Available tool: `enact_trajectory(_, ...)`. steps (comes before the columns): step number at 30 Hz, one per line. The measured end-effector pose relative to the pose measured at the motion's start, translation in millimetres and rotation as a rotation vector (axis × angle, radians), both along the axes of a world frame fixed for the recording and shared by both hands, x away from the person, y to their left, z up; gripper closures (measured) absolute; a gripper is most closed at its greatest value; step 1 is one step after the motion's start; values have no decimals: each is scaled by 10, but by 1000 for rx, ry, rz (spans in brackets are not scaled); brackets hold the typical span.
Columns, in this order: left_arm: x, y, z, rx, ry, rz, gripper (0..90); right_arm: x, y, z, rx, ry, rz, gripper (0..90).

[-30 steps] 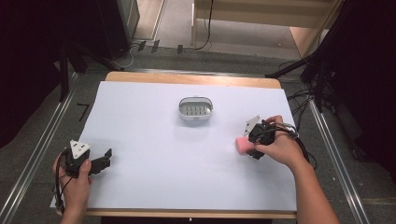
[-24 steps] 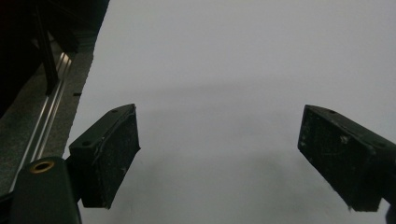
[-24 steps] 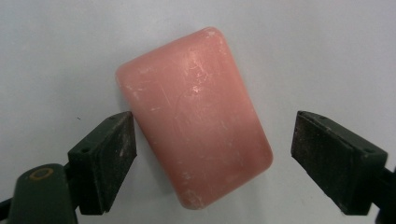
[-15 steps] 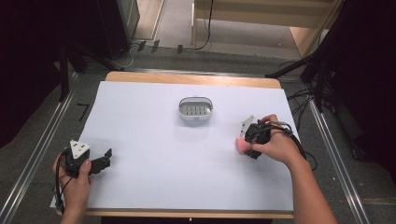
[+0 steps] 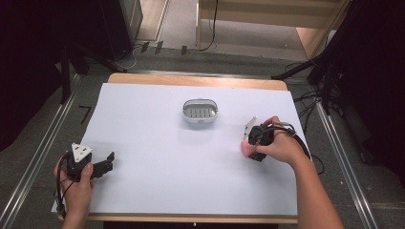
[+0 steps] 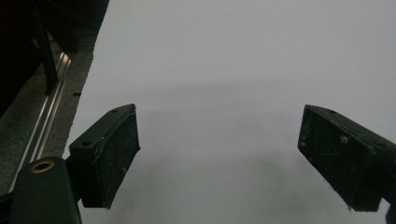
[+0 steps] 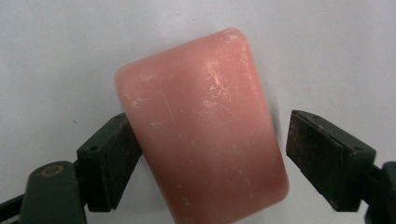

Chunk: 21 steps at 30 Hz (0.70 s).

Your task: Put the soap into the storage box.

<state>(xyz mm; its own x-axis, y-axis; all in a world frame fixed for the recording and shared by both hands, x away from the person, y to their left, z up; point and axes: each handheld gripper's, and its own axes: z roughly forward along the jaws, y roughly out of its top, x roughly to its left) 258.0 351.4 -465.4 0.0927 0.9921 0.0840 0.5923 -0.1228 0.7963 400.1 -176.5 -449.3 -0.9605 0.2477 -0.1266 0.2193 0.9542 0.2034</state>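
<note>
Pink soap bar (image 7: 205, 126) sits between the right tool's (image 7: 210, 154) parted jaws; left tool (image 6: 219, 158) rests open.

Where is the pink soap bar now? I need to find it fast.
The pink soap bar lies between the jaws of the right gripper, on the right side of the white table, nearer the person than the soap dish.
</note>
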Motion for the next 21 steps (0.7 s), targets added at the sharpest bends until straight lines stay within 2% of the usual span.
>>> enact_trajectory(5,0,-2,0,0,-1,1,134,5,-3,13,19,23,16,304)
enact_trajectory(12,0,-3,0,1,-1,2,134,25,9,14,18,34,28,334)
enact_trajectory(17,-1,0,0,-1,-1,-1,134,58,-14,8,35,74,23,353)
enact_trajectory(21,0,1,-1,-2,-3,-1,135,67,10,8,15,76,32,358)
